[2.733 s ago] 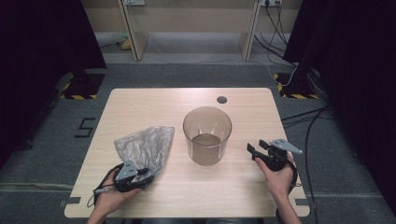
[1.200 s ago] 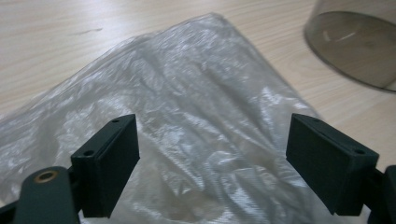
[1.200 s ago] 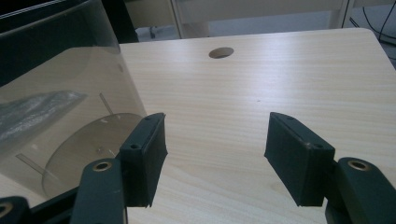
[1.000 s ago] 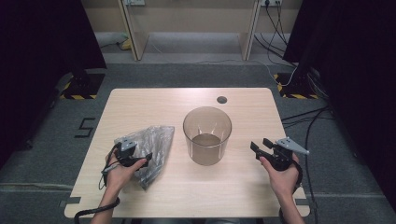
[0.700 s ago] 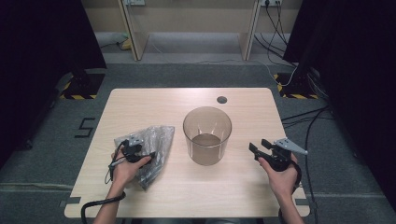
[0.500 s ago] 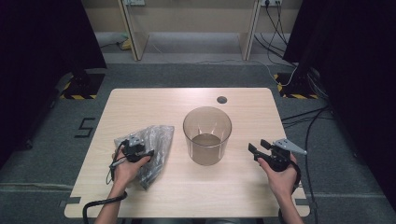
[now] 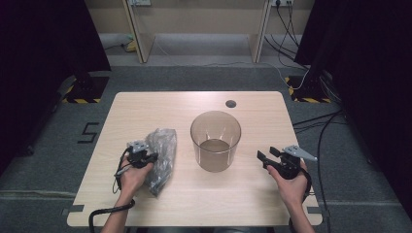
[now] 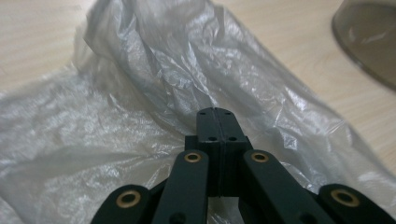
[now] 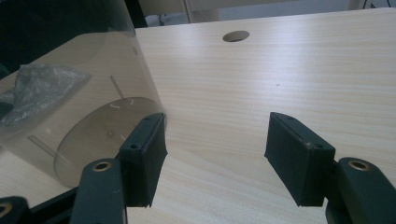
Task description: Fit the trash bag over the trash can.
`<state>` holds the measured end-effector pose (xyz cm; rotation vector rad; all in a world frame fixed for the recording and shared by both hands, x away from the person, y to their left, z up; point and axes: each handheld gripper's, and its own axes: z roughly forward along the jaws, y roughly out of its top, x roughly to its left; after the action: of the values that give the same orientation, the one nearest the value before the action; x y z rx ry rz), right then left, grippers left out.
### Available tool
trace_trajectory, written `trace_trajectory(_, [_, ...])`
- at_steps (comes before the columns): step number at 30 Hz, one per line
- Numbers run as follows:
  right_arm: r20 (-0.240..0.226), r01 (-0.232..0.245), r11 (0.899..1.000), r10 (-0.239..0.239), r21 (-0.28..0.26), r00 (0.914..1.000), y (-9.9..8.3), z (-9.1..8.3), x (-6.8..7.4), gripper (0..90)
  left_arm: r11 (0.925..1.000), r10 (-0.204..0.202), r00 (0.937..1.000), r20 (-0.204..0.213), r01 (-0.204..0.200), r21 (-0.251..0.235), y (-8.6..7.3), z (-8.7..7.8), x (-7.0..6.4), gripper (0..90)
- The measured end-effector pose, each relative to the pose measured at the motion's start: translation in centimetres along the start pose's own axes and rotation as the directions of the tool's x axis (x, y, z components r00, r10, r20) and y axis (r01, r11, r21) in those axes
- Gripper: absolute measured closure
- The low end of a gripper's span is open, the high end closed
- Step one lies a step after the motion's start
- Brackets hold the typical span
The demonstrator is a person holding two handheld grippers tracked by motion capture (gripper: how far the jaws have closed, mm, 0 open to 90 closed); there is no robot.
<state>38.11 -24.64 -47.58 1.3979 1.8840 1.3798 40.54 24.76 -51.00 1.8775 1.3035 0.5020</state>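
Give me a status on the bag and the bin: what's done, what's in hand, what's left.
Done: the left gripper is at the clear plastic bag, its jaws closed together over the film. In hand: the bag seems pinched but lies crumpled on the table. Left, probably: opening it and fitting it to the transparent bin, which stands bare. The right gripper waits open beside the bin.

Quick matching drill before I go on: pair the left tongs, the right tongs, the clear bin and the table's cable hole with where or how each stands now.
Things:
1. left tongs
2. right tongs
3. clear bin
4. cable hole

States:
a. upright at mid-table
b. open, over bare table
c. at the far edge
d. shut on the plastic bag

Pairs: 1-d, 2-b, 3-a, 4-c
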Motion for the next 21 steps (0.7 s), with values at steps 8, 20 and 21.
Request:
trace_trajectory(8, [0.002,0.004,1.0,-0.004,0.007,1.0,-0.2,0.2,0.1,38.2,0.9803,0.021,0.9998,-0.003,-0.022,-0.196,2.5,-2.1,-0.9,89.8])
trace_trajectory(20, [-0.007,0.012,1.0,-0.012,0.017,0.9999,-0.6,0.5,0.6,38.4,0.8908,0.057,0.998,0.027,-0.038,-0.453,6.5,-4.3,-3.0,89.8])
trace_trajectory(21, [-0.008,0.013,1.0,-0.013,0.016,0.9999,-0.6,0.5,0.6,38.4,0.8835,0.059,0.9977,0.032,-0.038,-0.467,6.8,-4.3,-3.3,89.7])
